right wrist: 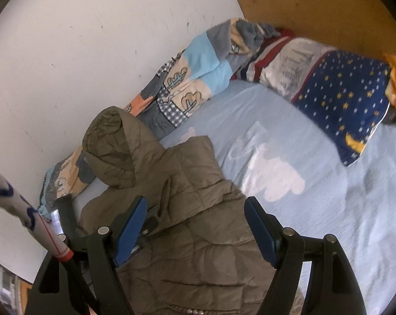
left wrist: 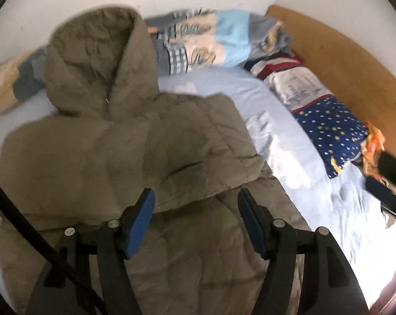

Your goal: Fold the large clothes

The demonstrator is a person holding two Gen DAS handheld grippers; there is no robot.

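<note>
Jaws of the left gripper (left wrist: 196,197) and right gripper (right wrist: 195,206) stand apart and empty above an olive hooded jacket (left wrist: 135,152), one sleeve folded across its chest, flat on a pale blue bed (left wrist: 289,141). Beyond it, a patchwork blanket (right wrist: 192,78) and starred pillow (right wrist: 347,102) line the wall.

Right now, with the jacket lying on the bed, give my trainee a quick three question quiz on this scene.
1. True or false: the khaki hooded jacket lies on a light blue bedsheet.
2. Which lies nearest the wooden headboard: A the jacket, B the star-patterned navy pillow, C the patchwork blanket?
3. What do the fingers of the left gripper hold?

Key: 1 true. 2 B. 3 Nothing; they stand open above the jacket.
</note>
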